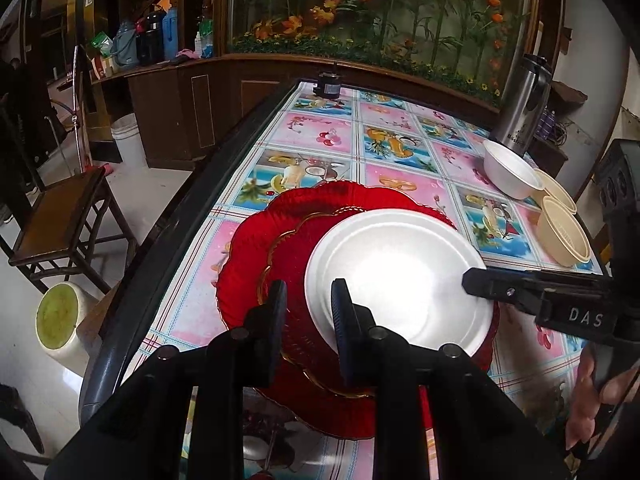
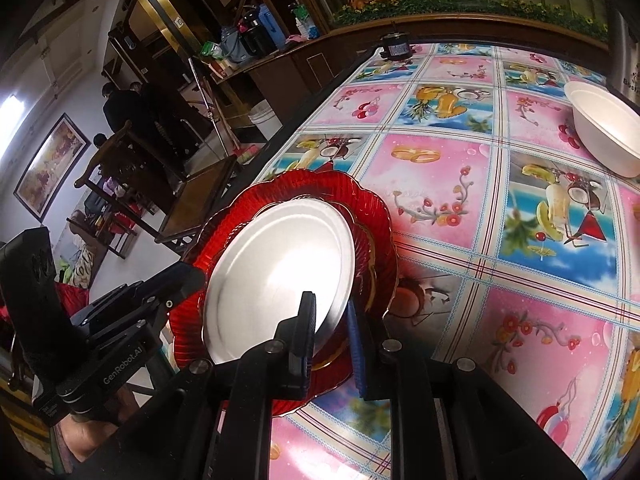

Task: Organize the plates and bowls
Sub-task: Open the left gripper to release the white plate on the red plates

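1. A dining room with dark wood cabinets and a glass case of artificial flowers lies behind my counter, which is covered in a pink-and-blue fruit-print cloth.

2. Near the counter's left edge, a white plate sits on a red scalloped plate with a gold rim, which rests on a larger red scalloped plate.

3. My left gripper reaches over the stack from the near side, its fingers set apart; one finger overlaps the white plate's near-left rim and the other hangs over the red plates. I cannot tell whether either finger touches.

4. In the right wrist view, my right gripper straddles the white plate's edge, one finger over the plate's face and the blue-padded one just outside the rim. The fingers stand apart, and I cannot tell whether they pinch the rim.

5. In the left wrist view, the right gripper's tip overlaps the white plate's right rim.

6. Well apart from the stack, at the counter's right side, a white bowl stands just beside two nested cream bowls.

7. A steel flask rises behind the white bowl, and a small black gadget sits at the counter's far end.

8. A wooden chair stands on the floor to the left.
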### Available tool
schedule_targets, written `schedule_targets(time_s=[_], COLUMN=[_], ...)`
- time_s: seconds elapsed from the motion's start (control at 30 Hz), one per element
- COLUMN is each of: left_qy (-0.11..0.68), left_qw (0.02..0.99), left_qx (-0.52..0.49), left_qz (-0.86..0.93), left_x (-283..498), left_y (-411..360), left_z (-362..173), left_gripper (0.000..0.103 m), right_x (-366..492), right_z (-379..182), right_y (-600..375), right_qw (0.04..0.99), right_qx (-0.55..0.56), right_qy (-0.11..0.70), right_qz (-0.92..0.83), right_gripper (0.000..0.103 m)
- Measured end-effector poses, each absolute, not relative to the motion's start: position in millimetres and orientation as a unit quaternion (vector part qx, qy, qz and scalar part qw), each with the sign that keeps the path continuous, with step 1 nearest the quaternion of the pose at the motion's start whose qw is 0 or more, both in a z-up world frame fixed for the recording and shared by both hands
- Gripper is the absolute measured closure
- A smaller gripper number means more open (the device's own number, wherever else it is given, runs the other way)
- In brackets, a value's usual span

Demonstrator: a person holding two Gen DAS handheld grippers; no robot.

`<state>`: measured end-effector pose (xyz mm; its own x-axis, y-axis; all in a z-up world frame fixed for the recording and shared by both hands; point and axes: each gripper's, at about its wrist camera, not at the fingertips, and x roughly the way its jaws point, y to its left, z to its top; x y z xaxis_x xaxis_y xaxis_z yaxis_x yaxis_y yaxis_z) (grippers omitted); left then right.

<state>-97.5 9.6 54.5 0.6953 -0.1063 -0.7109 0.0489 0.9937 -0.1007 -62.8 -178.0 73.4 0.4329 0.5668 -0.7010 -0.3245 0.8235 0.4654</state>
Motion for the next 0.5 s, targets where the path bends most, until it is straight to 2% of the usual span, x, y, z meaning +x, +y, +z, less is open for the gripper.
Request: schedule_targets(time_s=[0.1,0.2,0.23,0.37,0.43,0.5], left_qy=[0.386,0.382,0.38,0.376,0.375,0.376], left_qw=[0.921,0.923,0.923,0.925,0.925,0.925], left_qx=[-0.035,-0.034,-0.034,-0.035,-0.037,-0.039], left_qz=[-0.043,-0.039,-0.038,-0.039,-0.04,-0.041], left_x=[-99,-100,-101,-103,-104,-104], left_y=[9,9,9,11,11,12], left_z=[56,59,60,62,63,63], left_gripper=[0.08,0.067,0.065,0.065,0.065,0.065], right_x=[-66,-70,-71,-76,-80,-84], right_z=[72,69,68,73,80,86], right_y=[-168,-155,-152,-149,-152,-156], right_qw=[0.834,0.832,0.829,0.841,0.849,0.854], right_qx=[0.119,0.098,0.092,0.057,0.048,0.046], right_qy=[0.461,0.464,0.466,0.458,0.447,0.439], right_qz=[0.281,0.29,0.294,0.283,0.279,0.274], right_gripper=[0.075,0.074,0.074,0.07,0.058,0.056])
